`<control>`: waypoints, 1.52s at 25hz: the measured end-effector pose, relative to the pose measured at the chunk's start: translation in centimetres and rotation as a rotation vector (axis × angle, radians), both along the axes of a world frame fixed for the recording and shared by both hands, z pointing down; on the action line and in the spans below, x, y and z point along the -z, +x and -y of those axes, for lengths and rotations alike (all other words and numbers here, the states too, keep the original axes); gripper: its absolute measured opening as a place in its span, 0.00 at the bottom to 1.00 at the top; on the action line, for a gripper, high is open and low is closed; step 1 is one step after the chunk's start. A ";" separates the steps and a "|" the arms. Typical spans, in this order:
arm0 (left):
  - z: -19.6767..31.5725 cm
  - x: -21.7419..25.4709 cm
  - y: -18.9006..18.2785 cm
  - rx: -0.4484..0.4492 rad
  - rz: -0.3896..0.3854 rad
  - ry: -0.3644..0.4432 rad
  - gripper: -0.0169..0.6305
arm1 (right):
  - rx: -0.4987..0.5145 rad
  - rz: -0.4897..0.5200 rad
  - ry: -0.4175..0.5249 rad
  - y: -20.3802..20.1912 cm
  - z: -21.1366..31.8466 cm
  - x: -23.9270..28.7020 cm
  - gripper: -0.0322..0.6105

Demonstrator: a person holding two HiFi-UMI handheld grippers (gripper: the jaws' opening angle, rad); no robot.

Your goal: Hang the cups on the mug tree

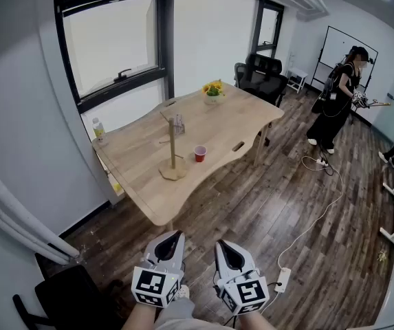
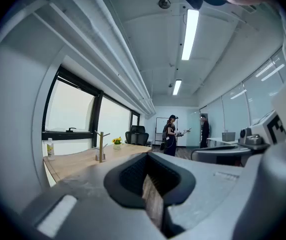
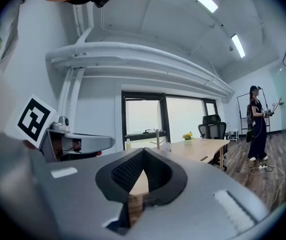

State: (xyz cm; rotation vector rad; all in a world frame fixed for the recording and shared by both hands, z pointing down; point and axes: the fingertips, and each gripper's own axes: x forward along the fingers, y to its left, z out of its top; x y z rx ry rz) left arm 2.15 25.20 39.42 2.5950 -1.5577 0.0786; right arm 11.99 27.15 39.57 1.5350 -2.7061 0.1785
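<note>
Distant table (image 1: 141, 184), small mug tree (image 1: 172, 150), tiny cup (image 1: 200, 154)

cup (image 1: 200, 154) right of mug tree (image 1: 172, 146), on table (image 1: 138, 181)

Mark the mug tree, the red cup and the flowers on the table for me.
mug tree (image 1: 172, 143), head view, on the middle of its upright pole.
red cup (image 1: 200, 155), head view, on its side wall.
flowers (image 1: 213, 88), head view, on the yellow blooms.
</note>
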 end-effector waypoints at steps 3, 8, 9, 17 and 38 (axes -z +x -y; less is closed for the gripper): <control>2.4 -0.2 -1.2 -0.003 -0.003 -0.004 0.03 | -0.014 0.000 0.001 -0.9 2.3 -0.2 0.05; 6.0 -0.9 -2.6 -0.029 -0.002 -0.014 0.03 | -0.038 0.005 -0.008 -2.4 5.9 -0.9 0.05; 6.7 -1.0 -2.9 -0.037 0.000 -0.015 0.03 | -0.042 0.001 -0.012 -2.8 6.7 -1.2 0.05; 11.1 -2.1 -5.9 -0.068 0.010 -0.026 0.03 | -0.083 -0.002 -0.047 -4.8 10.7 -2.5 0.05; 21.9 -4.3 -10.4 0.019 0.040 -0.052 0.03 | -0.062 0.088 -0.116 -4.3 23.8 -4.3 0.15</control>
